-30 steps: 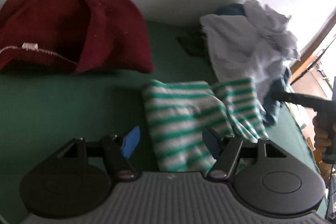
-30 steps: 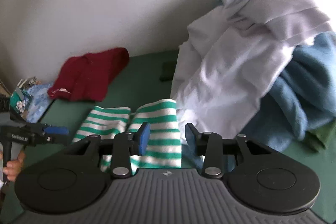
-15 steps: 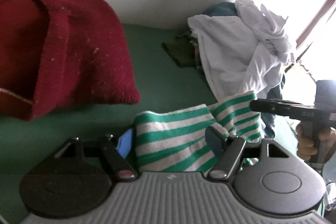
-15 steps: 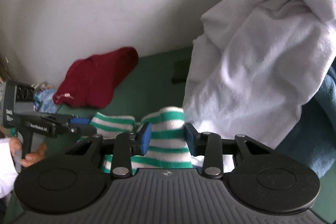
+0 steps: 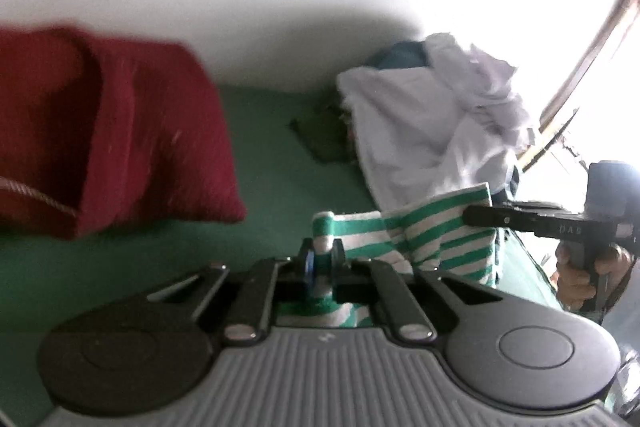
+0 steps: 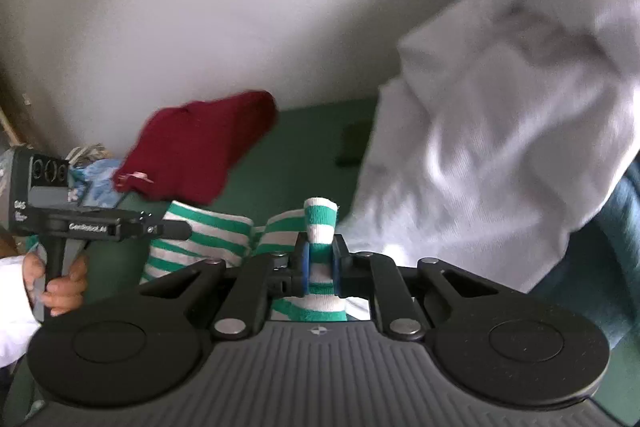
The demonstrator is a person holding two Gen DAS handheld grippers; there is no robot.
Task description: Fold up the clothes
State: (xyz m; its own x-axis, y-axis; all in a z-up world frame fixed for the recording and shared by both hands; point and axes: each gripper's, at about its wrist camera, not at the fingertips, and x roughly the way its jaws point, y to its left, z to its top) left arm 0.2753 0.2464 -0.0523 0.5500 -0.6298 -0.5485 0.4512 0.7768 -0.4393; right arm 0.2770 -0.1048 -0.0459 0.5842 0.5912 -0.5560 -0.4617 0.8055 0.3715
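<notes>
two tools, left tool (image 5: 322, 259) and right tool (image 6: 320, 261), pinch one striped garment (image 6: 200, 235).

Both tools have gone from open-jawed to pinching: the left gripper (image 5: 322, 259) now clamps an edge of the striped green-and-white garment (image 5: 432, 235), while the right gripper (image 6: 320, 263), apparently still closing, nips another fold.

One striped garment (image 5: 436, 231), one red garment (image 5: 112, 147), one white garment (image 5: 424, 131), two tongs (image 5: 322, 259) (image 6: 320, 261).
</notes>
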